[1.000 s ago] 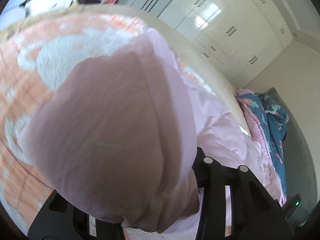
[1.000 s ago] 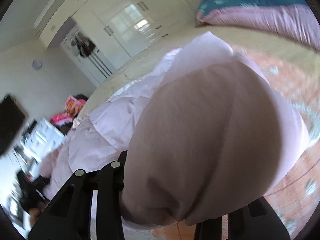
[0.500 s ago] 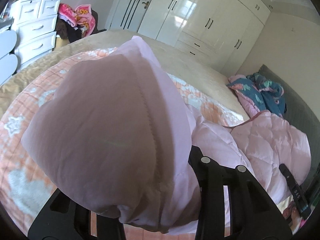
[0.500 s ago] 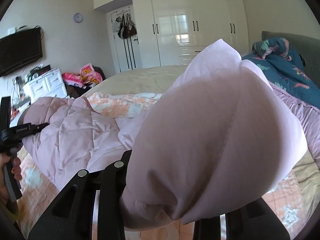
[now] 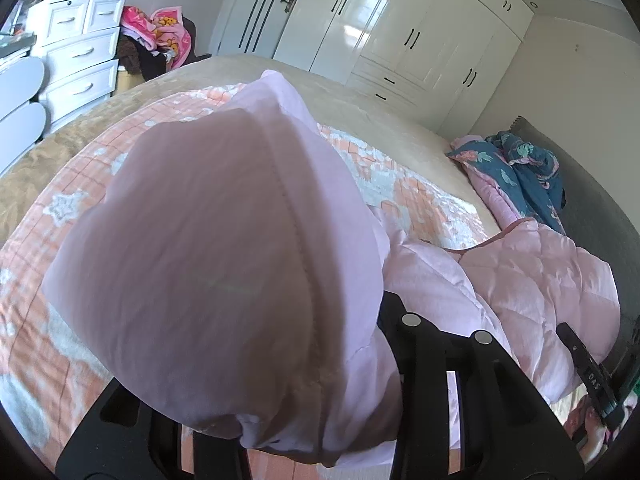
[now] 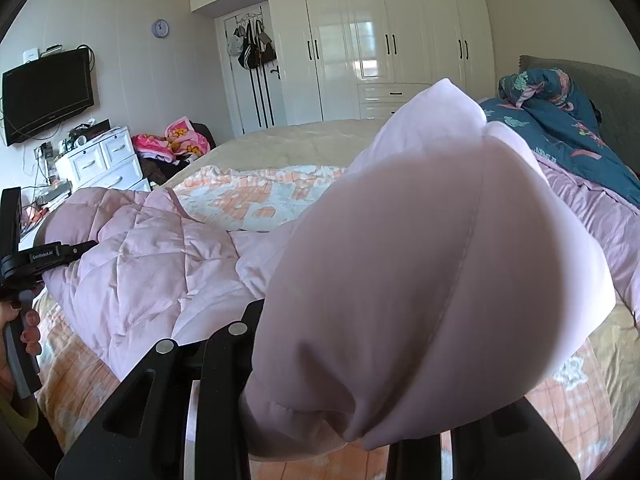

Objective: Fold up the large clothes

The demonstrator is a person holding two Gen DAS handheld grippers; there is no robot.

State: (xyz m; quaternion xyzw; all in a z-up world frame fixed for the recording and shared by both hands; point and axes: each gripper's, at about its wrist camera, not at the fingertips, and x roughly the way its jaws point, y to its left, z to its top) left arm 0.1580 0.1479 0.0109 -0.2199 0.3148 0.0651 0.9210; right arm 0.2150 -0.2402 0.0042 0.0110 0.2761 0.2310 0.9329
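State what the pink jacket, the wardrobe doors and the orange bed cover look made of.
Pink jacket: smooth synthetic shell, likely padded, judging by its puffy diamond quilting.
Wardrobe doors: glossy white lacquer or laminate; they mirror window light.
Orange bed cover: soft matte woven fabric, possibly cotton; checked print, fibre unclear.

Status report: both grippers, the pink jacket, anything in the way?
Left gripper and right gripper each shut on pink quilted jacket. Jacket spans between them above bed. Bunched fabric blocks both cameras.
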